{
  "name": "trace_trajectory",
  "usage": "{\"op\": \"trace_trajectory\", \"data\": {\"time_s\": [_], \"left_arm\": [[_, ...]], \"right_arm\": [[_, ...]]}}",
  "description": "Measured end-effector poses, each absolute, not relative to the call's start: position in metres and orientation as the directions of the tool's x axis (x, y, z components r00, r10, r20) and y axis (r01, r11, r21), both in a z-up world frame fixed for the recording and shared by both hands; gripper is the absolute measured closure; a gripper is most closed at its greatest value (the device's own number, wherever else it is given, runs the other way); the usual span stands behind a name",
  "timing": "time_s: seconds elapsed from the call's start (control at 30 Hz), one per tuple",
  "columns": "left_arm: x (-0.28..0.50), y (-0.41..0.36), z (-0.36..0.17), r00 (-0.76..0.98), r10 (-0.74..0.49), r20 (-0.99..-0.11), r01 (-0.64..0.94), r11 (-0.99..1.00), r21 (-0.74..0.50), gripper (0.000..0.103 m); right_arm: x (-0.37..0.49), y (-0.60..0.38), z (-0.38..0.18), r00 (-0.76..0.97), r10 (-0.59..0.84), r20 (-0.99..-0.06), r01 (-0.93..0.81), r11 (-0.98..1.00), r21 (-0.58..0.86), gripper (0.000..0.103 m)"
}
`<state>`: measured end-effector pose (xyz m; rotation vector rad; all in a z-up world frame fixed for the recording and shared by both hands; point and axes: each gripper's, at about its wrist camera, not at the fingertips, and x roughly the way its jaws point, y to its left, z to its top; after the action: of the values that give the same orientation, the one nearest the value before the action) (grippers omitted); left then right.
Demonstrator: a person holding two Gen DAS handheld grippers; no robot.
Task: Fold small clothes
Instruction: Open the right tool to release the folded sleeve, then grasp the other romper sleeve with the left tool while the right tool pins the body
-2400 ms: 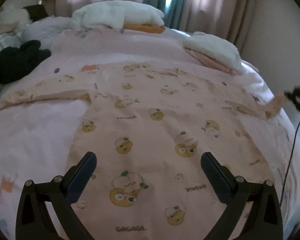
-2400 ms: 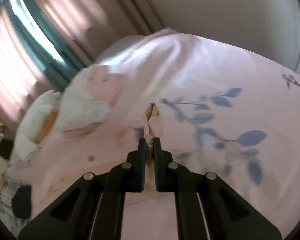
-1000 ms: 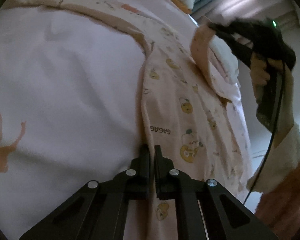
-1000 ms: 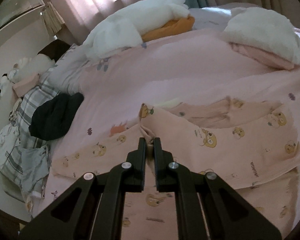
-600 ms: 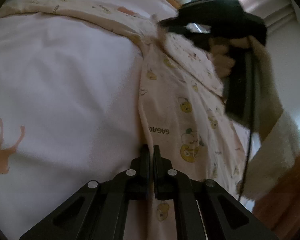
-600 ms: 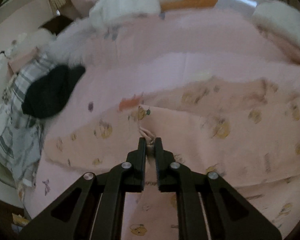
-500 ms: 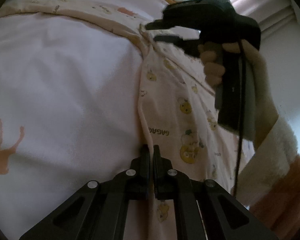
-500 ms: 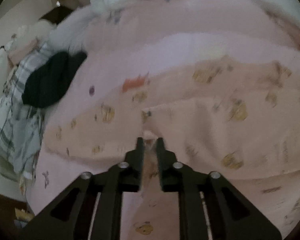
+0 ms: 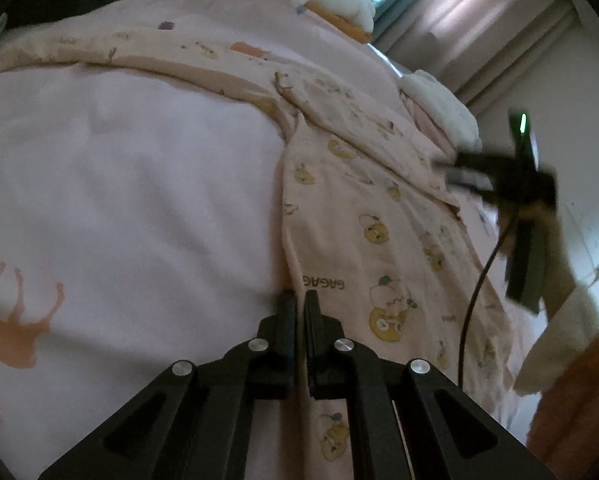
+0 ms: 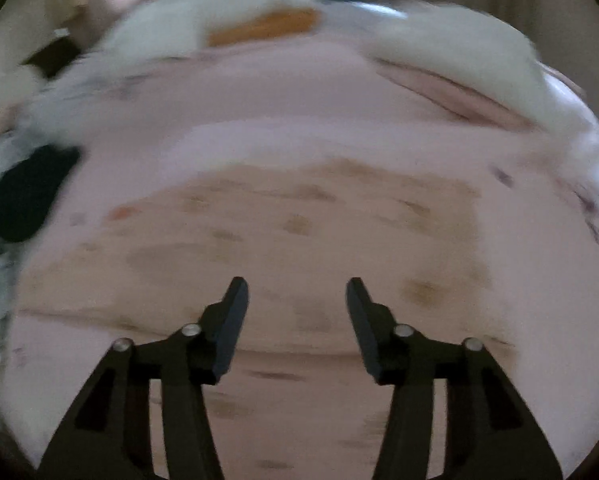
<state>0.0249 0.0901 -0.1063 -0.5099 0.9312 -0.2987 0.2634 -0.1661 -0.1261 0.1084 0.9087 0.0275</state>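
Right gripper (image 10: 297,292) released sleeve, jaws now opening, empty, pulled back from fold. Left gripper (image 9: 300,300) still pinching soft printed peach garment (image 9: 379,240) hem on pink bedsheet (image 9: 139,200).

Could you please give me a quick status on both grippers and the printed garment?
Left gripper shut on printed garment edge. Right gripper opening, nothing between its jaws, off the cloth. Garment flat on bed, sleeve folded across. Nothing in the way.

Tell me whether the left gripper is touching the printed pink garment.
Touching. In the left wrist view the left gripper has its fingers shut on the edge of the printed pink garment, the fabric running between them.
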Motion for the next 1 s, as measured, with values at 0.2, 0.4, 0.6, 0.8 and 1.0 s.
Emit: {"op": "trace_trajectory", "data": {"time_s": [0.2,0.4,0.6,0.8,1.0], "left_arm": [[0.028,0.092,-0.107,0.582,-0.444,-0.681,0.024,0.847,-0.532,0.099],[0.055,0.122,-0.084,0.696,-0.246,-0.675,-0.102,0.896,-0.432,0.098],[0.117,0.192,-0.091,0.719,-0.300,-0.627,-0.219,0.758,-0.614,0.067],[0.151,0.268,-0.124,0.755,-0.323,-0.570,-0.345,0.544,-0.765,0.067],[0.150,0.328,-0.153,0.872,-0.320,-0.370,-0.320,0.199,-0.926,0.067]], "right_arm": [[0.246,-0.257,-0.168,0.569,0.048,-0.821,0.175,0.968,0.178,0.094],[0.224,-0.277,-0.137,0.661,0.131,-0.739,0.094,0.962,0.255,0.028],[0.214,-0.273,-0.150,0.688,0.080,-0.722,-0.022,0.996,0.088,0.021],[0.229,-0.291,-0.188,0.671,0.047,-0.740,0.002,0.998,0.065,0.042],[0.227,-0.304,-0.189,0.697,0.064,-0.714,0.034,0.992,0.122,0.057]]}}
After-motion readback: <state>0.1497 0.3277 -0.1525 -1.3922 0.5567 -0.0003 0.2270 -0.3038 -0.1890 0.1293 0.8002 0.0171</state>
